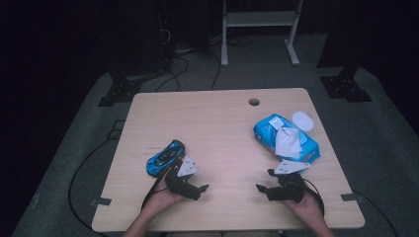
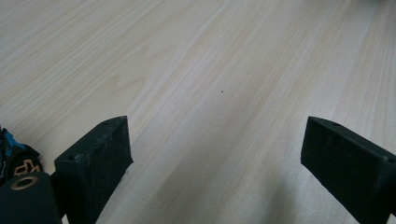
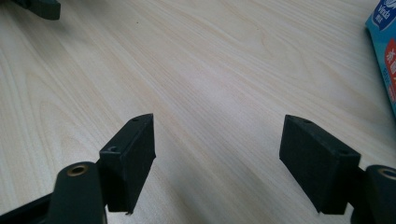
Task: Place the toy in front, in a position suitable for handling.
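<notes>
A blue toy car (image 1: pixel 165 157) lies on the wooden table (image 1: pixel 217 123) at the front left. Just right of it and nearer the front edge rests my left gripper (image 1: pixel 196 182), open, with bare wood between its jaws (image 2: pixel 217 154); a bit of the car (image 2: pixel 11 156) shows beside its left jaw. A blue pack of wet wipes (image 1: pixel 285 138) with a white wipe pulled up lies at the right. In front of the pack my right gripper (image 1: pixel 264 181) sits open over bare table (image 3: pixel 217 154), the pack's edge (image 3: pixel 385 56) at its far right.
A white round lid (image 1: pixel 303 120) lies behind the wipes pack. A cable hole (image 1: pixel 254 102) sits near the table's far edge. Beyond the table stand a white frame (image 1: pixel 259 29) and black stand feet (image 1: pixel 346 86) on grey carpet.
</notes>
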The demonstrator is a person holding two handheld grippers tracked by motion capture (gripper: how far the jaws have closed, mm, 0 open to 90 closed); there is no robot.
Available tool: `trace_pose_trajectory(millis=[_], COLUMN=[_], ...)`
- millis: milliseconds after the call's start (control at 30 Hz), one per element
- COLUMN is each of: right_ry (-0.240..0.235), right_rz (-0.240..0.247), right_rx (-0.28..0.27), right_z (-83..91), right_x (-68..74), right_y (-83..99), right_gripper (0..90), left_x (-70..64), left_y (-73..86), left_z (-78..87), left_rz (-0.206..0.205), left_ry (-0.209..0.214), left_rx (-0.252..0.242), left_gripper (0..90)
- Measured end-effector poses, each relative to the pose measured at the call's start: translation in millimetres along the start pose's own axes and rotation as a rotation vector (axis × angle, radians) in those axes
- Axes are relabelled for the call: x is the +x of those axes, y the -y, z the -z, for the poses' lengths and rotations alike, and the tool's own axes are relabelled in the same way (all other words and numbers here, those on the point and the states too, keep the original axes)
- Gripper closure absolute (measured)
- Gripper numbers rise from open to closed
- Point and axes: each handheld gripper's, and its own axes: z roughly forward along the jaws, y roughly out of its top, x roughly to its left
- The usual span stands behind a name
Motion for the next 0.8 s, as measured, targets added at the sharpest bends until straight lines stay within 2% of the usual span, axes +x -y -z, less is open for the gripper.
trace_pose_trajectory(millis=[167,200,300,433,467,567,633,700,733,767,800], right_ry=[0.003,0.006,0.005,0.004,0.006,0.009,0.013,0.015,0.023,0.023,0.024], right_rz=[0.002,-0.006,-0.006,-0.013,-0.016,-0.019,-0.018,-0.016,-0.008,-0.008,-0.008], right_rx=[-0.003,-0.006,-0.005,-0.001,-0.001,-0.008,-0.013,-0.013,-0.015,-0.015,-0.013], right_z=[0.5,0.8,0.7,0.4,0.9,2.4,3.7,4.2,4.8,4.8,4.7], right_x=[-0.9,-1.2,-2.5,-4.6,-5.4,-6.9,-6.7,-6.3,-5.2,-5.2,-4.2], right_y=[0.4,0.9,1.6,3.7,4.3,3.9,2.5,1.9,1.0,1.0,0.3], right_gripper=[25.7,25.7,25.7,25.7,25.7,25.7,25.7,25.7,25.7,25.7,25.7], left_x=[3.9,6.8,10.1,18.2,23.4,27.6,35.6,36.8,40.9,40.9,47.4], left_y=[-2.1,-2.9,-3.8,-6.3,-6.3,-5.4,-2.8,-1.6,2.0,2.0,5.5], left_z=[3.2,5.4,7.3,12.7,16.2,19.5,26.7,28.2,31.4,31.4,35.8], left_rz=[0.009,0.025,0.038,0.041,0.059,0.072,0.070,0.076,0.091,0.091,0.088], left_ry=[-0.003,-0.009,-0.013,-0.041,-0.046,-0.053,-0.080,-0.090,-0.118,-0.118,-0.143], left_rx=[-0.015,-0.034,-0.042,-0.047,-0.057,-0.073,-0.056,-0.057,-0.069,-0.069,-0.059], left_gripper=[8.1,8.1,8.1,8.1,8.1,8.1,8.1,8.1,8.1,8.1,8.1])
